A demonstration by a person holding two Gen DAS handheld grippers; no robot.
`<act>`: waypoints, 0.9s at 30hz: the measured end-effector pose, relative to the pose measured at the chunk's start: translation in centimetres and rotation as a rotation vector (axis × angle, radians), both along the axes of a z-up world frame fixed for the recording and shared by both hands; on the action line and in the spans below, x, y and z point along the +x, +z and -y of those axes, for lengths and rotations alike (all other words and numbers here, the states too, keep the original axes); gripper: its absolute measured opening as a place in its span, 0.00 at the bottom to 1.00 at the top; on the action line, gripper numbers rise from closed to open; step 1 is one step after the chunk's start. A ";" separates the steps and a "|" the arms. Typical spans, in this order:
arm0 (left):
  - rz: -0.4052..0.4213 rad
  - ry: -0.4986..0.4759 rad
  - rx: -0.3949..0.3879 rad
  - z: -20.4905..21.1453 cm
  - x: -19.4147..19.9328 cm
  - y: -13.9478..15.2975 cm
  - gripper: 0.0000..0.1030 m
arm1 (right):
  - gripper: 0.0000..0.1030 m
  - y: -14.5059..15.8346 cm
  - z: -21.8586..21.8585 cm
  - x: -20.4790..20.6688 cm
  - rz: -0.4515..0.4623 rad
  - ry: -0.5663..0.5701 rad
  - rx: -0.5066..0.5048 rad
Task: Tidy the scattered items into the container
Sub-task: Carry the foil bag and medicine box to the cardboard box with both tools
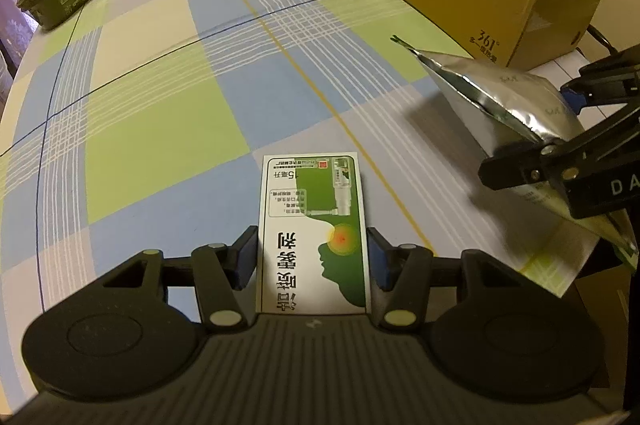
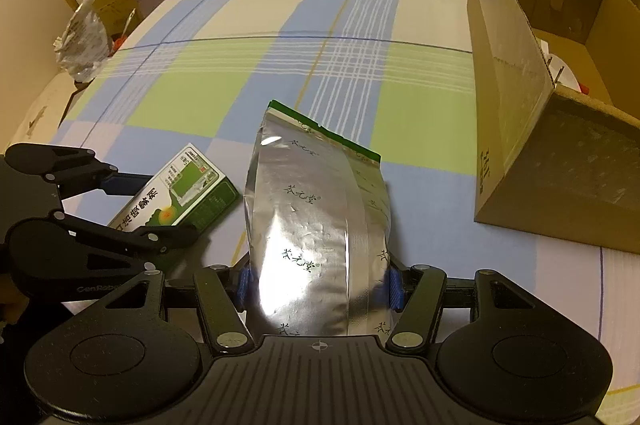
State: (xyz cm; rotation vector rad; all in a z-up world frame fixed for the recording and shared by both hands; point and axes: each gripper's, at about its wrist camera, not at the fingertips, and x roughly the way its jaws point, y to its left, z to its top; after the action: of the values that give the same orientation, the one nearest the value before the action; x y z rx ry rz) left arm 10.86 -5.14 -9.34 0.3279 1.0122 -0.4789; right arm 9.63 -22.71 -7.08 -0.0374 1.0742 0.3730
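Foil pouch (image 2: 316,221) pinched low between pads of right gripper (image 2: 318,283), just left of cardboard box (image 2: 516,129); looks light, crinkly, slippery, so low hold near full part seems safest. Left gripper (image 1: 312,259) clamps small carton (image 1: 314,233) by long sides: stiff, light, easy.

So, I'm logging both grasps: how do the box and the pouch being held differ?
The box is flat-sided white-and-green card; the pouch is crinkled silver foil. The box looks smaller than the pouch. The left gripper holds the box, the right gripper the pouch. Both are clamped between blue-padded fingers, outside the cardboard carton.
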 end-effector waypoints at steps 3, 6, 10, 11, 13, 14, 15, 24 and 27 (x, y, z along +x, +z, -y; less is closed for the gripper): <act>0.012 0.008 -0.021 -0.2 -0.2 0.5 0.48 | 0.60 0.2 0.1 -0.1 0.006 -0.002 0.004; 0.026 0.020 -0.030 -0.4 -0.5 1.2 0.48 | 0.60 0.4 0.1 -0.4 0.015 -0.001 0.008; 0.035 0.026 -0.035 -0.5 -1.0 2.0 0.48 | 0.60 0.8 -0.1 -0.7 0.023 0.001 0.012; 0.037 0.027 -0.035 -0.4 -1.1 2.2 0.49 | 0.60 0.9 0.0 -0.9 0.026 0.000 0.013; 0.040 0.029 -0.035 -0.4 -1.2 2.5 0.49 | 0.60 1.1 0.1 -1.0 0.032 -0.001 0.015; 0.042 0.029 -0.036 -0.4 -1.4 2.6 0.48 | 0.60 1.3 0.2 -1.1 0.036 -0.002 0.015; 0.043 0.029 -0.038 -0.3 -1.5 2.7 0.49 | 0.60 1.4 0.2 -1.2 0.040 -0.004 0.016; 0.070 0.026 -0.049 0.2 -2.4 4.2 0.49 | 0.60 2.9 0.6 -1.6 0.078 -0.008 0.028; 0.082 0.025 -0.052 0.4 -2.6 4.8 0.49 | 0.60 3.4 0.6 -1.8 0.090 -0.010 0.035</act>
State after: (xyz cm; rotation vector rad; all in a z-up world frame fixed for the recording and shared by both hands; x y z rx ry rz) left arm 8.25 -5.51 -4.59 0.2861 0.9213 -0.4648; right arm 7.79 -23.35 -3.72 -0.0180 0.9780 0.3779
